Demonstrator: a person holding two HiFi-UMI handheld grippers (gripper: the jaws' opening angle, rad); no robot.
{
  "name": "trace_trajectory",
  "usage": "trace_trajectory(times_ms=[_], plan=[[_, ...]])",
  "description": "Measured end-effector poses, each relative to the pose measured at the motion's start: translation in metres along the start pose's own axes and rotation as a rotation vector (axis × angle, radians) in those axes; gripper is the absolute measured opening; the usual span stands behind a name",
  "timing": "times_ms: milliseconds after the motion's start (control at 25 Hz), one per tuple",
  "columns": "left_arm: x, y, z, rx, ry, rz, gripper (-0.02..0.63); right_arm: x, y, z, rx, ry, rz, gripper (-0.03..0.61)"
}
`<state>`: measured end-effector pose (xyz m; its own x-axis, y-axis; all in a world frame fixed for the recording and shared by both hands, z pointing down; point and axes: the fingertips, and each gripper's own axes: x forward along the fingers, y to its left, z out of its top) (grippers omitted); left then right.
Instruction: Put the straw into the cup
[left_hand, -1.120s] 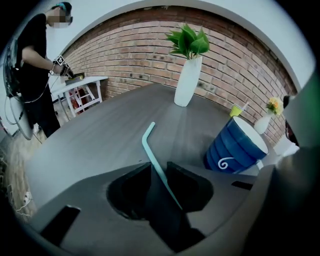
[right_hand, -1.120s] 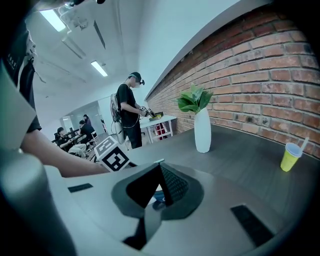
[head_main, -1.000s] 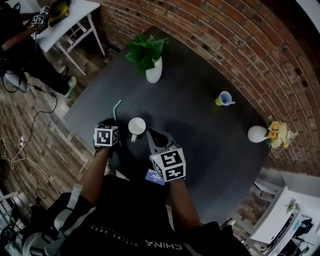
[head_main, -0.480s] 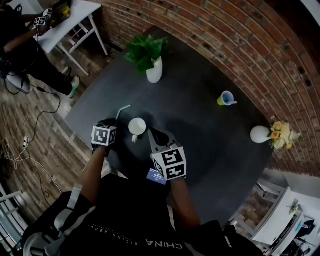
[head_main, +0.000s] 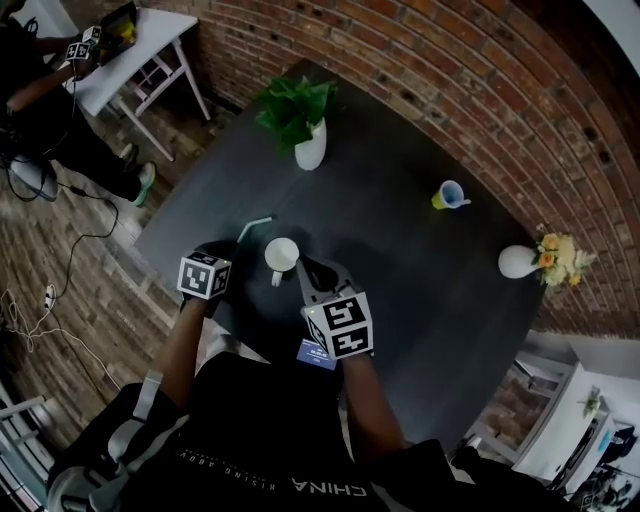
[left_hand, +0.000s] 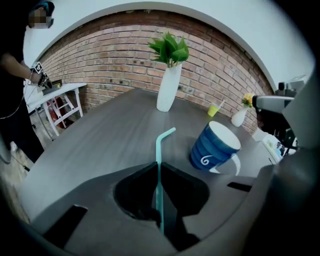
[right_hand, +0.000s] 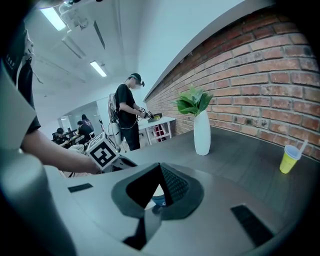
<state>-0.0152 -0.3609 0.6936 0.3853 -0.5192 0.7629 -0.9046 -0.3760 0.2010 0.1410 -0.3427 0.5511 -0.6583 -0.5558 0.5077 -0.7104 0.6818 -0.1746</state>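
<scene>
A teal bent straw (left_hand: 159, 150) is pinched between the jaws of my left gripper (left_hand: 157, 167), and its bent end points up and to the right. In the head view the straw (head_main: 255, 227) sticks out ahead of the left gripper (head_main: 225, 252), just left of the cup (head_main: 281, 254). The cup (left_hand: 215, 146) is blue outside and white inside, standing upright on the dark table (head_main: 400, 290) with its handle toward me. My right gripper (head_main: 308, 268) hovers just right of the cup, jaws together. Part of the cup (right_hand: 156, 198) shows under the right gripper (right_hand: 160, 166).
A tall white vase with a green plant (head_main: 308, 145) stands at the table's far side. A yellow cup with a straw (head_main: 447, 197) and a round white vase of flowers (head_main: 520, 262) sit near the brick wall. A person works at a white table (head_main: 120, 50) at upper left.
The straw's free end has swung from pointing away to leaning right toward the cup. My left gripper has drawn back slightly. The right gripper has barely moved.
</scene>
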Motion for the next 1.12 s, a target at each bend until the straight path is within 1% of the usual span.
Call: trace_trajectory(times_ms=[120,200,360,520,720,760,880,1000,1120], plan=[[-0.015,-0.017,0.02,0.038,-0.081,-0.105,0.029,0.004,0.012,0.004,0.007,-0.005,0.005,0.006],[-0.029,-0.03,0.034,0.066,-0.128,-0.177,0.029,0.008,0.02,0.007,0.03,-0.009,0.018,0.006],[-0.057,-0.051,0.057,0.128,-0.22,-0.302,0.029,0.016,0.032,0.015,0.108,-0.032,0.029,0.006],[-0.084,-0.072,0.071,0.15,-0.297,-0.446,0.029,0.023,0.044,0.024,0.182,-0.059,0.025,0.008],[-0.107,-0.09,0.081,0.209,-0.352,-0.604,0.029,0.03,0.059,0.034,0.256,-0.105,0.032,0.012],[-0.11,-0.093,0.082,0.215,-0.362,-0.63,0.028,0.029,0.061,0.036,0.28,-0.116,0.037,0.055],[-0.12,-0.104,0.086,0.241,-0.392,-0.706,0.029,0.025,0.062,0.041,0.347,-0.154,0.039,0.063],[-0.127,-0.113,0.09,0.272,-0.41,-0.756,0.029,0.019,0.062,0.049,0.4,-0.205,0.054,0.063],[-0.13,-0.12,0.09,0.298,-0.415,-0.789,0.029,0.012,0.064,0.056,0.444,-0.248,0.082,0.063]])
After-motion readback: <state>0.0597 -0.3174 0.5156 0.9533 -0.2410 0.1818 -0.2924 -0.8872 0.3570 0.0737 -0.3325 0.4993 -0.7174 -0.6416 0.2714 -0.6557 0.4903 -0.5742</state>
